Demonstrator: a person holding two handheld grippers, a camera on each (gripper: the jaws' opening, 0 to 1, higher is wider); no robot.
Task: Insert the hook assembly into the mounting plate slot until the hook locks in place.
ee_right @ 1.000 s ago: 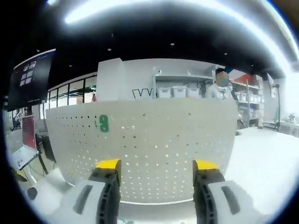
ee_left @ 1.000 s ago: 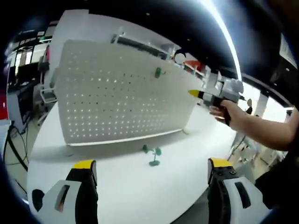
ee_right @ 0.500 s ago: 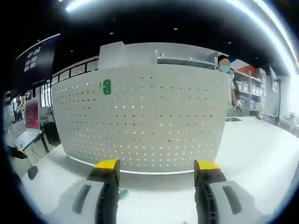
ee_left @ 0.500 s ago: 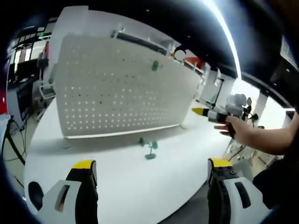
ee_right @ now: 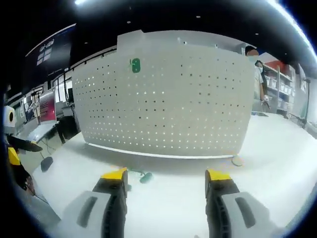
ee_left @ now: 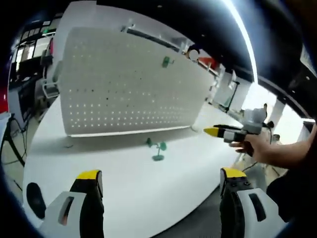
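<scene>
1. The green hook (ee_left: 158, 149) is lying loose on the white table (ee_left: 124, 188), just in front of the hole board (ee_left: 129, 84).
2. Another green hook (ee_left: 166, 61) is already stuck high on the board.
3. The right tongs (ee_right: 163, 174) have been brought down near the loose hook, wide open and empty.
4. The left tongs (ee_left: 161, 174) are held back, open and empty.
5. The pick-up is likely next.

big white round-edged table (ee_left: 124, 183), dark ceiling with a long bright light strip (ee_left: 242, 44), white shelving (ee_right: 285, 87) off to the side, windows (ee_right: 62, 82) along the far wall, a screen (ee_right: 48, 106) at a desk, black cables (ee_left: 10, 146) hanging past the table edge
</scene>
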